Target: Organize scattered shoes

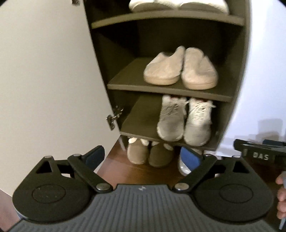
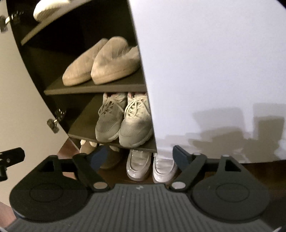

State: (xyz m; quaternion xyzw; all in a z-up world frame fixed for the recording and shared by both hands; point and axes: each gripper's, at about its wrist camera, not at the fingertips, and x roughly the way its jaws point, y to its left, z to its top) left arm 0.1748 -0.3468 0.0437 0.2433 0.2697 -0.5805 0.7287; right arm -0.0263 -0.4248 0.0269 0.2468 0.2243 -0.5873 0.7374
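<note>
An open shoe cabinet (image 1: 166, 89) with dark shelves fills both views. A pair of beige slippers (image 1: 180, 69) (image 2: 100, 66) stands on the middle shelf. Grey laced sneakers (image 1: 184, 117) (image 2: 123, 119) sit side by side one shelf lower. On the floor beneath are brown fleece-lined boots (image 1: 148, 153) (image 2: 110, 160) and glossy white loafers (image 2: 150, 166). My left gripper (image 1: 143, 157) hangs open in front of the cabinet, holding nothing. My right gripper (image 2: 140, 157) is also open and empty, above the loafers.
White shoes (image 1: 178, 5) lie on the top shelf. The cabinet door (image 1: 44, 71) stands open on the left, with a metal hinge (image 1: 113, 117). A white panel (image 2: 214, 71) closes the right side. The wooden floor (image 1: 114, 166) is dark. A hand (image 1: 281, 196) shows at the right edge.
</note>
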